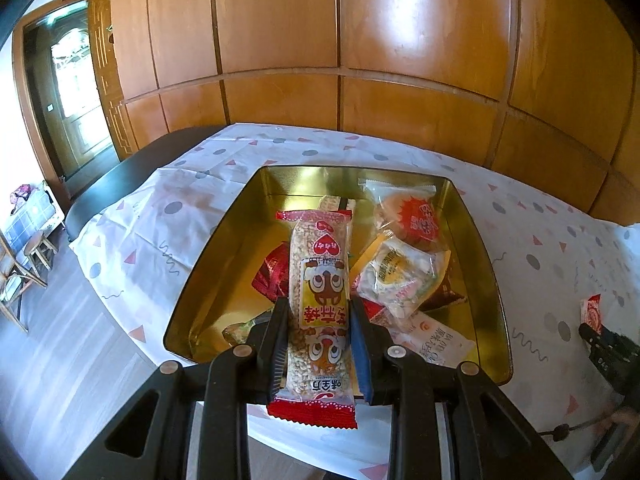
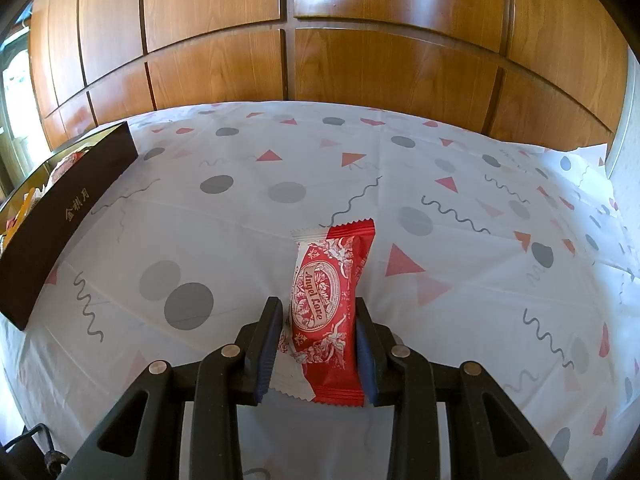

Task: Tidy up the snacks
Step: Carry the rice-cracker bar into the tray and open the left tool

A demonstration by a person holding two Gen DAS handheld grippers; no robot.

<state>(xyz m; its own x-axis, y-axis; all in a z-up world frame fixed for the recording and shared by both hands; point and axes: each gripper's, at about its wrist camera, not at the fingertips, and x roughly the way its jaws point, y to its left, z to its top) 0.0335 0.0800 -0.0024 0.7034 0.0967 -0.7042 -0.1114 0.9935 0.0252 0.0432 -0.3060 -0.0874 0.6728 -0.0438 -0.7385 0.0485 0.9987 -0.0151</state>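
Rice bar (image 1: 318, 300) clamped in my left gripper (image 1: 319, 312), long axis running along the fingers, poised above the tin (image 1: 208, 264) of snacks directly ahead. Red packet (image 2: 326, 304) likewise clamped lengthwise in my right gripper (image 2: 318, 316), above the desk (image 2: 240, 220); tin lies far left.

The left gripper (image 1: 319, 344) is a black plastic tool with two angular linkage arms, each pierced by a triangular cut-out and pinned with round, dull silver rivets. Its fingers (image 1: 362, 354) carry dark blue ribbed pads on their inner faces. The right gripper (image 2: 319, 346) is built the same: black arms, silver rivets, blue pads (image 2: 267, 354). A black cable (image 2: 38, 446) runs beside its lower left edge.
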